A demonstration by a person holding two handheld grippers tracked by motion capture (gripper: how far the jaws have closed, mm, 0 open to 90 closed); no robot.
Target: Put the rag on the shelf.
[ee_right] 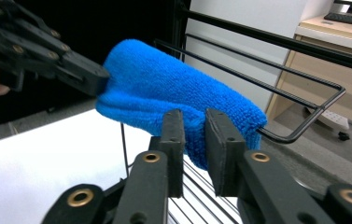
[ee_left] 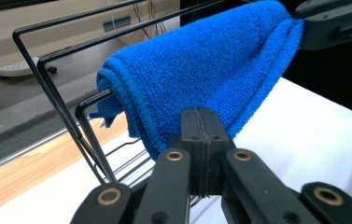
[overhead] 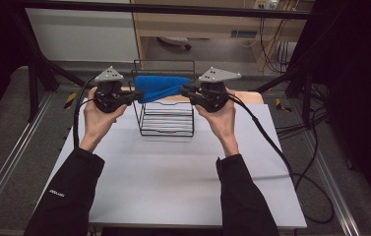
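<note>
A blue towel hangs over the top bars of a black wire rack at the far middle of the white table. My left gripper is at the towel's left end. In the left gripper view its jaws are pressed together where the towel hem meets them. My right gripper is at the gathered right end. In the right gripper view its jaws stand slightly apart, with the towel just beyond the gap. The left gripper shows there against the towel's far end.
The rack's wires rise close beside both grippers, and one bar end juts out past the towel. A wooden strip runs behind the table. Black cables trail off the right side, and a dark frame post stands at far left.
</note>
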